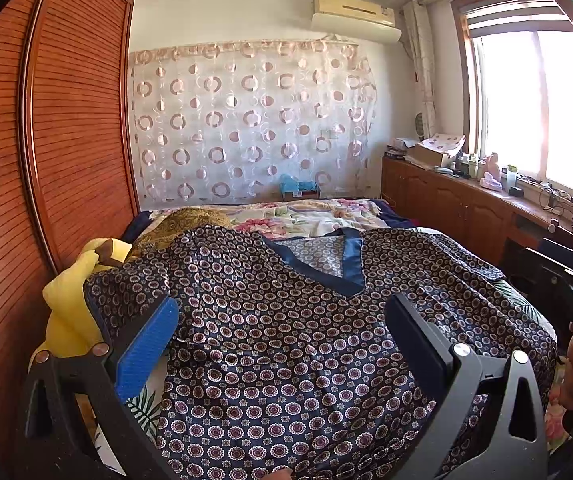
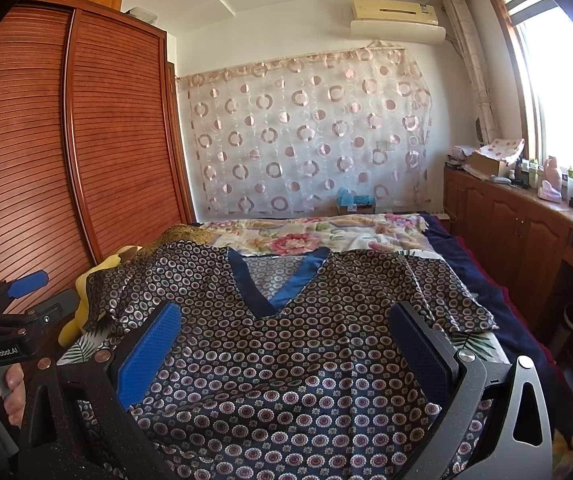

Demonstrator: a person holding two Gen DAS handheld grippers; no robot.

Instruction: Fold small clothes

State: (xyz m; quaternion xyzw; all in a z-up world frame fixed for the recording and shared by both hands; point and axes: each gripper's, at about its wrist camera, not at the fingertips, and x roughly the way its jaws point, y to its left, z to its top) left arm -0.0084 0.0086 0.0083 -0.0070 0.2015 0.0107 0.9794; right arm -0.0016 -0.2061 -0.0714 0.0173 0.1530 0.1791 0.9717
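Note:
A dark navy satin top [image 1: 286, 340] with a circle print and a blue V-neck band lies spread flat on the bed, collar away from me; it also shows in the right wrist view [image 2: 286, 360]. My left gripper [image 1: 282, 316] is open and empty, hovering over the top's left half near its left sleeve. My right gripper [image 2: 286, 324] is open and empty, hovering over the top's chest below the V-neck. The left gripper also shows at the left edge of the right wrist view [image 2: 26, 284], held by a hand.
A yellow garment [image 1: 66, 304] and an olive patterned cloth [image 1: 182, 220] lie at the bed's left, by the slatted wooden wardrobe [image 1: 46, 140]. A floral sheet [image 1: 306, 212] covers the far bed. A wooden cabinet with clutter [image 1: 466, 196] runs under the window at right.

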